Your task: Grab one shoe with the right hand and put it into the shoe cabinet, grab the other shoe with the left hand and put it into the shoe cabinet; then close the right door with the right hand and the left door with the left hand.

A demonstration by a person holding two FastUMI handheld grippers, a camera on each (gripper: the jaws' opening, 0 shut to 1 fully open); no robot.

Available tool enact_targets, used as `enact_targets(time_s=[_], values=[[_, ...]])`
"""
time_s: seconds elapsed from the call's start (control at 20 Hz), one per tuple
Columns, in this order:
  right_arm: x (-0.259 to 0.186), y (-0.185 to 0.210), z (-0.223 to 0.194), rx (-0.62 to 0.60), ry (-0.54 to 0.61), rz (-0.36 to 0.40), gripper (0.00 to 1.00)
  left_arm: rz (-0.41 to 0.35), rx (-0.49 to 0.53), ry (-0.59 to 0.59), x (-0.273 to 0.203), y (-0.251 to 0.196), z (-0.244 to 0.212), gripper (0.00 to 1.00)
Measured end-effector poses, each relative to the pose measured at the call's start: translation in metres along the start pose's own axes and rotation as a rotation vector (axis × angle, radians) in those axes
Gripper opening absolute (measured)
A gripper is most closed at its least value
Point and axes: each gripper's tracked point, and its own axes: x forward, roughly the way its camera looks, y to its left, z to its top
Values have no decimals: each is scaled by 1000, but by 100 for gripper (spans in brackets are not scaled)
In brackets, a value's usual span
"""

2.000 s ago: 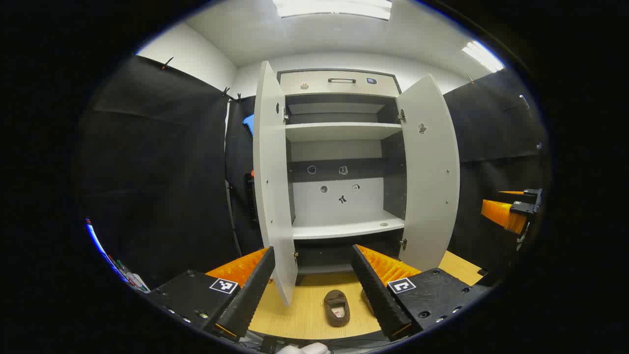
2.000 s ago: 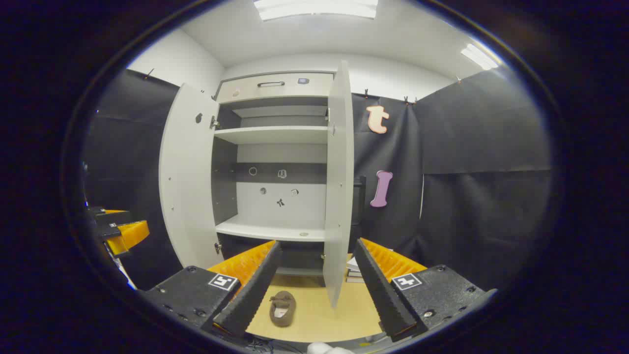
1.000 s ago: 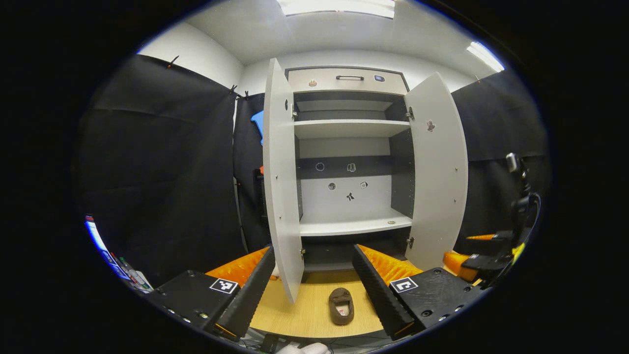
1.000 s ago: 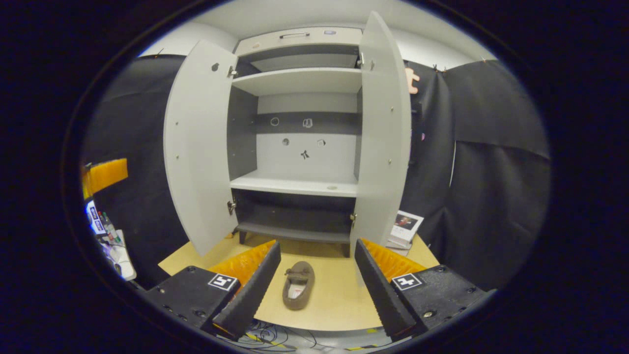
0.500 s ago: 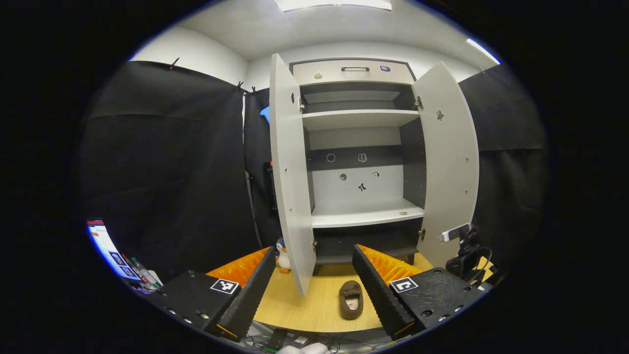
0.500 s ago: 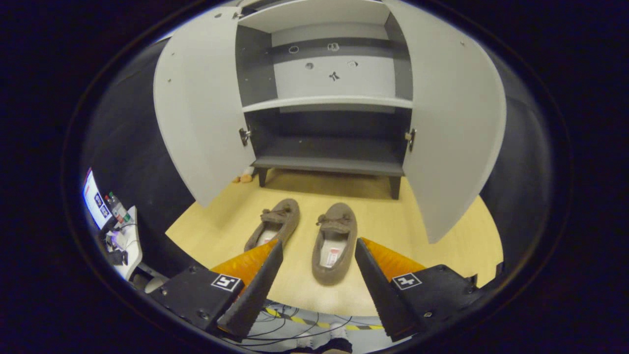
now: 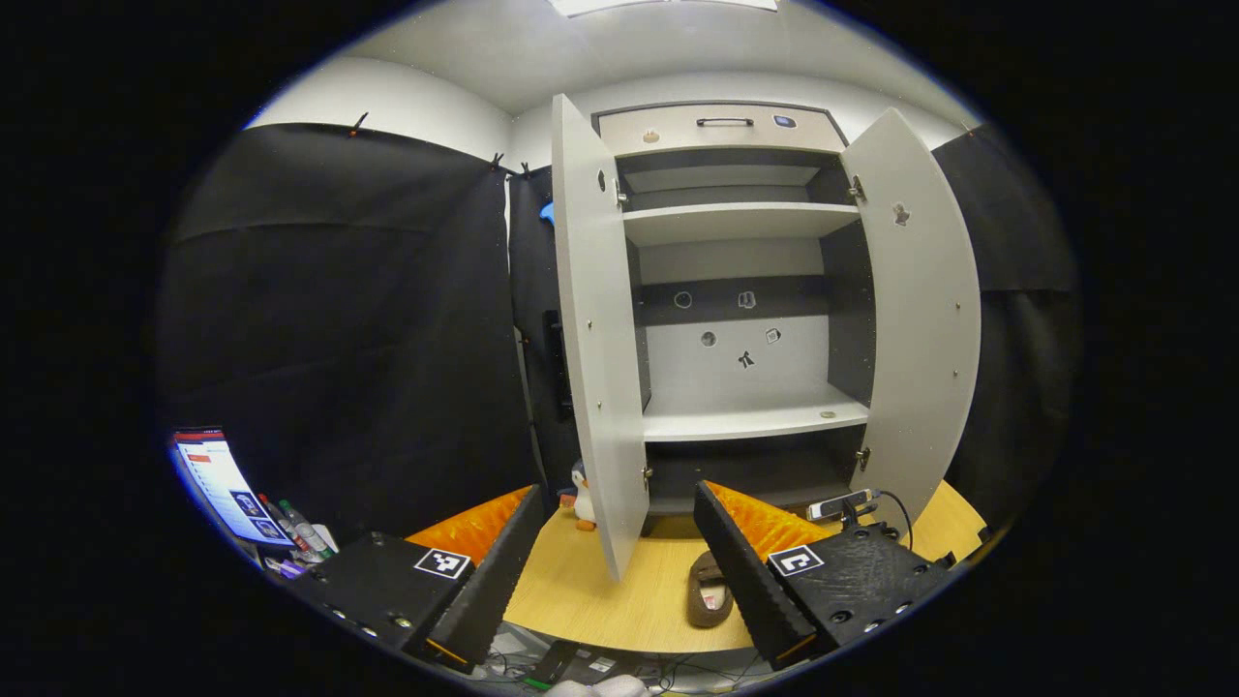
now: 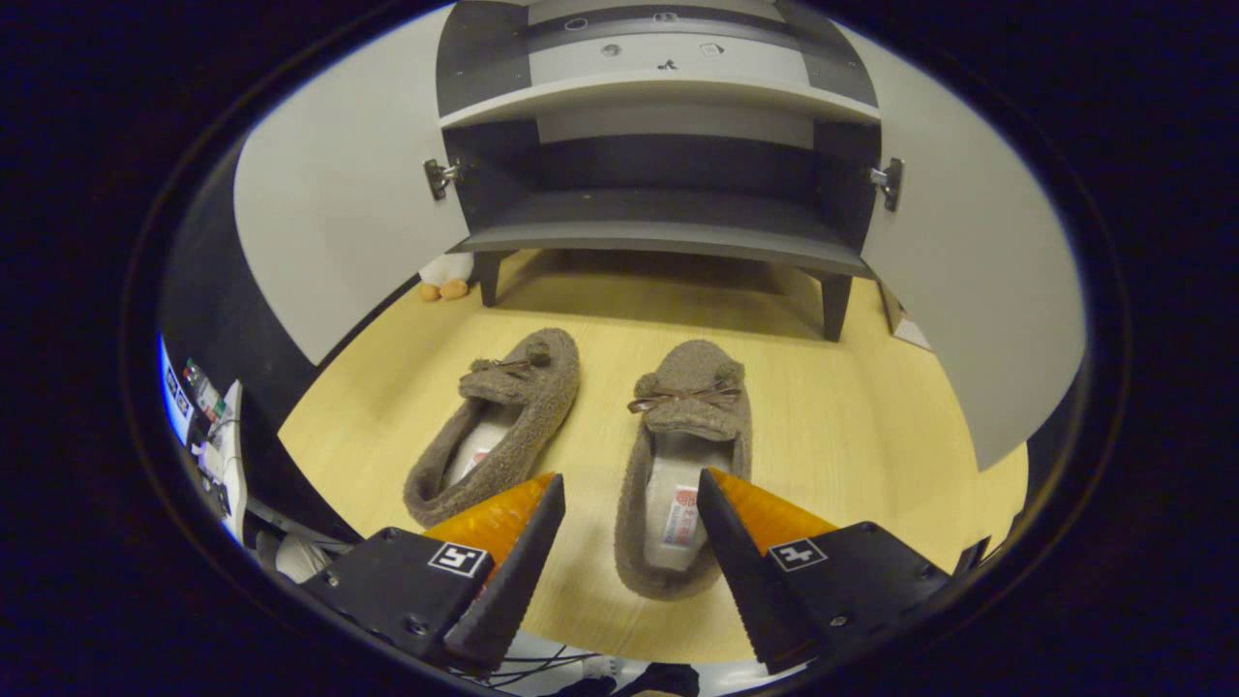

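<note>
Step 1, reach: right gripper (image 8: 624,528) hangs wide-open over right slipper (image 8: 682,455) on floor before shoe cabinet (image 8: 668,227). Next: lower, pinch its side wall. Left gripper (image 7: 615,571) open, nothing held.

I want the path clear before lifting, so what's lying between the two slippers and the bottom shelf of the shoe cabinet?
In the right gripper view, only bare wooden floor lies between the two slippers and the cabinet's bottom shelf.

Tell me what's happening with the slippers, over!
Right tongs open, poised over right slipper. Left tongs open, held back. Both slippers on floor; left slipper untouched. Cabinet doors open, nothing blocking.
</note>
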Motion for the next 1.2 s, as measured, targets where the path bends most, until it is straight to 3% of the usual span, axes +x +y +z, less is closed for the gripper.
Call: enact_targets(time_s=[0.45, 0.55, 0.65, 0.7, 0.75, 0.8, 0.9, 1.2], values=[[68, -4, 18, 19, 29, 0, 89, 45, -11, 21, 14, -3, 1, 96], [79, -10, 20, 22, 20, -21, 83, 48, -10, 22, 17, -5, 2, 96], [83, -16, 23, 19, 13, -41, 69, 44, -11, 26, 19, -9, 2, 95], [84, -21, 23, 17, 16, -51, 54, 40, -9, 25, 19, -11, 1, 96], [82, -24, 26, 32, 15, -49, 48, 36, -6, 22, 19, -13, 1, 96], [83, -21, 28, 48, 29, -34, 21, 31, -5, 20, 18, -15, 2, 96], [77, -20, 28, 61, 41, -13, 10, 17, -4, 10, 16, -20, 3, 96], [35, -19, 60, 49, -30, 17, 8, -22, -2, -14, 7, -30, 8, 96]])
